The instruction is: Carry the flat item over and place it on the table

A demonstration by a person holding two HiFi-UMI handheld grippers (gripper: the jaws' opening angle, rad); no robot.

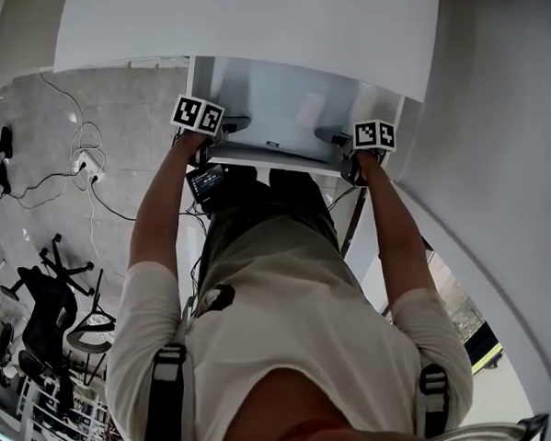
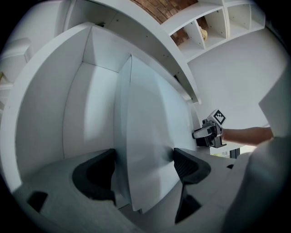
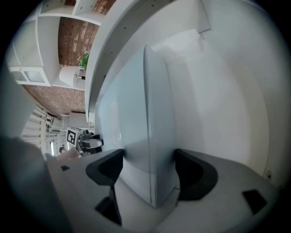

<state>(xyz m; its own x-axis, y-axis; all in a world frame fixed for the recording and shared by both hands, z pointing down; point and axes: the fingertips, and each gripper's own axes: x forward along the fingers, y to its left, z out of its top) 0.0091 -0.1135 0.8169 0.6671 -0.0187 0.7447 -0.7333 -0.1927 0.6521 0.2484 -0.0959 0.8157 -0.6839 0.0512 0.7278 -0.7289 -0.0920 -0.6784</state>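
Observation:
The flat item is a white board point(image 1: 291, 105) held out in front of the person, just below a white table top point(image 1: 249, 29). My left gripper point(image 1: 211, 133) grips its near left edge and my right gripper point(image 1: 355, 147) its near right edge. In the left gripper view the board point(image 2: 150, 136) stands edge-on between the left gripper's point(image 2: 143, 166) dark pads point(image 2: 191, 166), which touch both faces. In the right gripper view the board point(image 3: 136, 113) fills the right gripper's point(image 3: 148, 166) jaws in the same way, with the pads point(image 3: 193, 175) against it.
A grey floor at the left carries a power strip with cables point(image 1: 89, 166) and a black office chair point(image 1: 45, 313). A curved white wall point(image 1: 501, 135) runs along the right. White shelf cubbies point(image 2: 213, 27) stand in the background.

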